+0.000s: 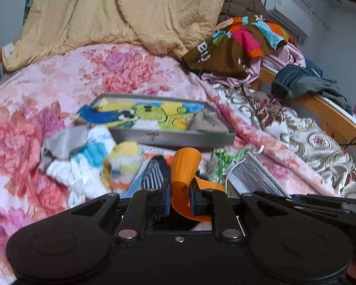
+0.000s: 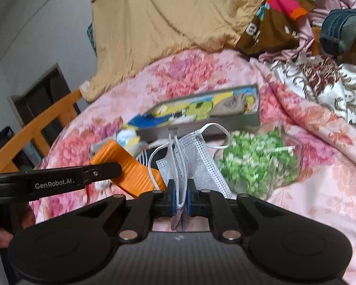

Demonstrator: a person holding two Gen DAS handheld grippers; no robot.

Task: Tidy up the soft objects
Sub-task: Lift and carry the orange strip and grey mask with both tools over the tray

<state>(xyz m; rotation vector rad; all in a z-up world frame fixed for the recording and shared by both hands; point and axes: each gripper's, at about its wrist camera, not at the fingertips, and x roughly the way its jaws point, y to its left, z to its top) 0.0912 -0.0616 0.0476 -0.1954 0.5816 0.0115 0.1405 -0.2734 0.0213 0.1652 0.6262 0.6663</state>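
Observation:
In the left wrist view my left gripper (image 1: 180, 197) is shut on a ribbed orange soft piece (image 1: 186, 163), held above a heap of socks and cloths (image 1: 111, 166) on the floral bedspread. My right gripper (image 2: 180, 197) is shut on a folded white face mask (image 2: 194, 163) whose ear loops hang free. The mask (image 1: 251, 175) also shows at the right of the left wrist view. In the right wrist view the orange piece (image 2: 128, 168) sits to the left of the mask, pinched by a black finger (image 2: 102, 169) of the left gripper. Behind both lies a grey tray (image 1: 168, 139) with a colourful cloth in it.
A green-and-white patterned item in clear wrap (image 2: 256, 163) lies right of the mask. A beige quilt (image 1: 121, 11), a brown multicoloured garment (image 1: 237, 45) and jeans (image 1: 296, 80) are heaped at the far side. A wooden bed rail (image 1: 332, 118) runs along the right.

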